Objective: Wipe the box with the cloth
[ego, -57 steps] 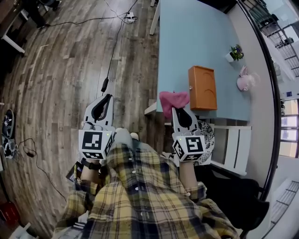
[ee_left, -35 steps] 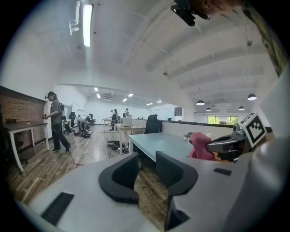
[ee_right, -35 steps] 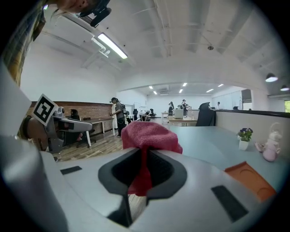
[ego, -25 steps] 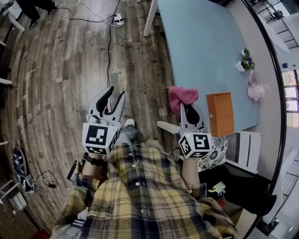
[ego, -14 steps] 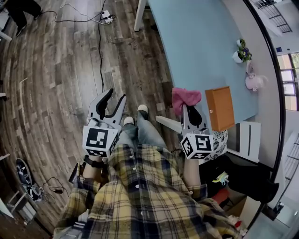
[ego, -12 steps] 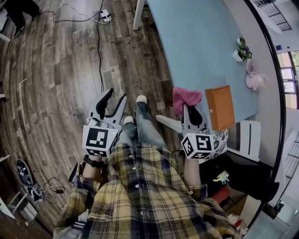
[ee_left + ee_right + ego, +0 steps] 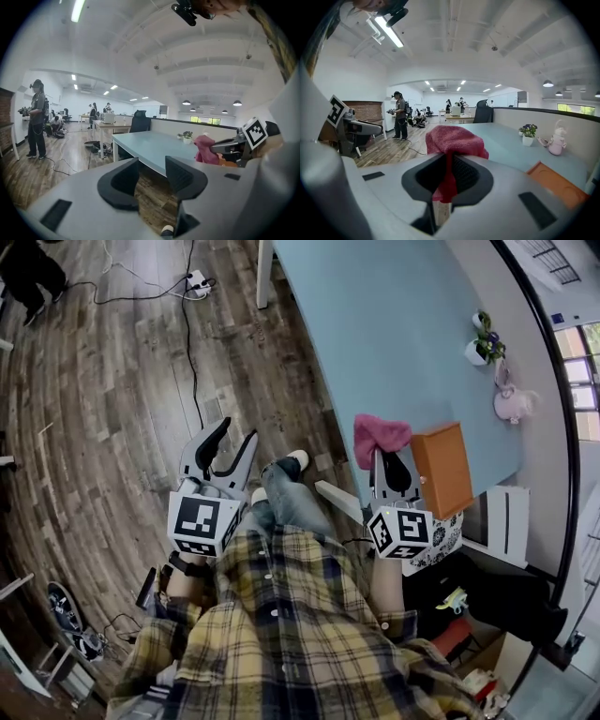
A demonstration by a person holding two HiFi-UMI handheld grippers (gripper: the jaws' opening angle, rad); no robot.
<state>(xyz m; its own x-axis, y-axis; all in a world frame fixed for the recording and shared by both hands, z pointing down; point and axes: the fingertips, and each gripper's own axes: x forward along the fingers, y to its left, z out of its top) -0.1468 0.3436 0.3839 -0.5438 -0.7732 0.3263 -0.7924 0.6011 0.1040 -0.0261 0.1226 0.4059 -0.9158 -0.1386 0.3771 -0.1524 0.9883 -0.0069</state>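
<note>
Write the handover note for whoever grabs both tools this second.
Left tool: jaws apart, just been opening, nothing between them, over the wood floor.
Right tool: shut on the pink cloth.
Orange box lies on the blue table near its edge, right of the cloth in the head view; the cloth is not on it.
Done: cloth in grip.
To do: bring the cloth onto the box and wipe it.
</note>
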